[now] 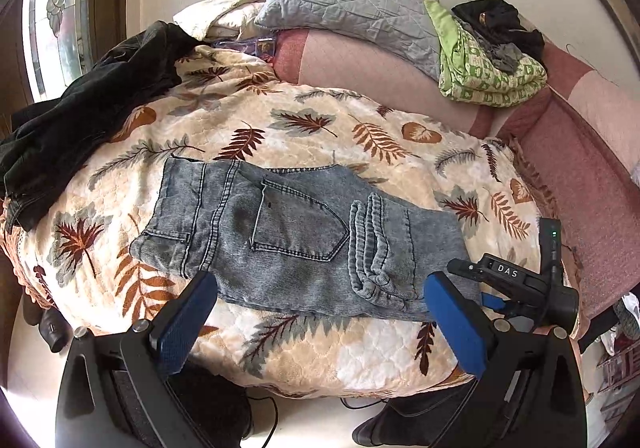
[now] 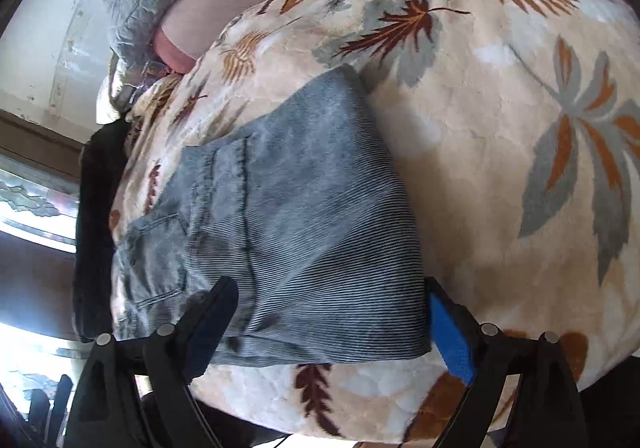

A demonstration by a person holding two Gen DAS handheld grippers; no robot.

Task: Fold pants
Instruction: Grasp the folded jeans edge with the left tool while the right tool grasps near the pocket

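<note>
Grey-blue denim pants [image 1: 288, 232] lie folded on a leaf-patterned blanket [image 1: 320, 119], waistband to the left, back pocket up, ribbed cuffs folded onto the middle. My left gripper [image 1: 320, 288] is open and empty, its blue pads either side of the pants' near edge. The right gripper [image 1: 486, 294] shows at the pants' right end in the left wrist view. In the right wrist view, the right gripper [image 2: 332, 312] is open, its fingers straddling the folded end of the pants [image 2: 304, 215] without gripping.
Dark clothing [image 1: 84, 107] lies heaped at the blanket's left. A grey quilted pillow [image 1: 352, 3] and green patterned folded cloth [image 1: 484, 59] with dark garments on top sit at the back on a pink sheet [image 1: 560, 151]. The bed's edge [image 1: 320, 388] is near, with cables below it.
</note>
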